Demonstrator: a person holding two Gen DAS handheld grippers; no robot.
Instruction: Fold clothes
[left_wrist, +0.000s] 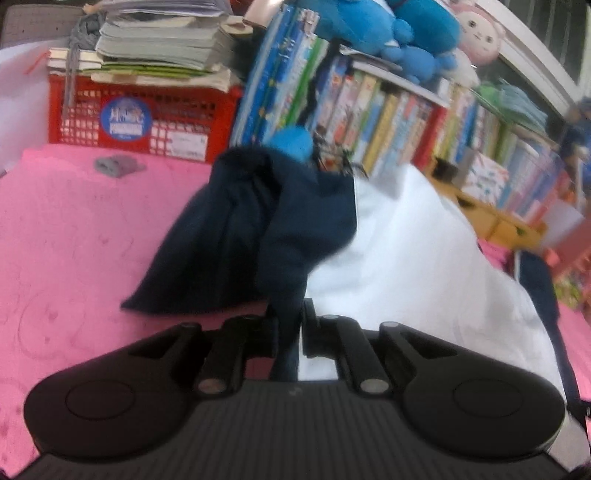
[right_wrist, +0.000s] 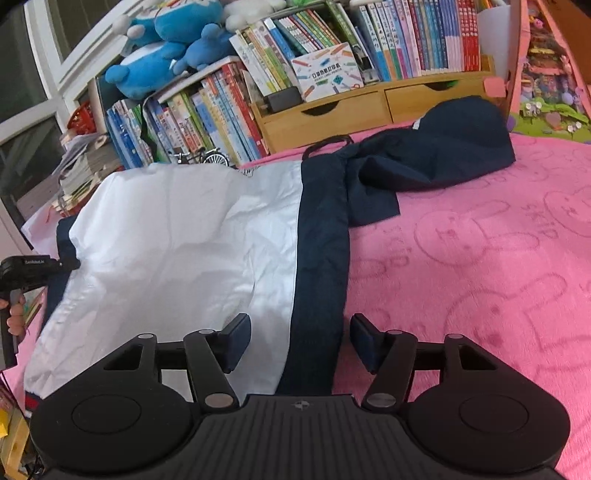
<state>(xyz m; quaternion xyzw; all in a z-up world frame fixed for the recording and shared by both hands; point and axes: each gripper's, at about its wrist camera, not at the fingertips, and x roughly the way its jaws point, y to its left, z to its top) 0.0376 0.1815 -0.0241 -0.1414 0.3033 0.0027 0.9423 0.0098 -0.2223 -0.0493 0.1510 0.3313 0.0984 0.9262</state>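
Matte black left gripper (left_wrist: 289, 334) and right gripper (right_wrist: 300, 341), ribbed bases, round side discs. Silver pivot screws; navy finger pads (right_wrist: 364, 341).

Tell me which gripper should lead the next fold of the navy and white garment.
Left, probably. The left gripper is already clamped on navy fabric of the garment, so it can carry that part over. The right gripper stands open astride the navy band, gripping nothing yet.
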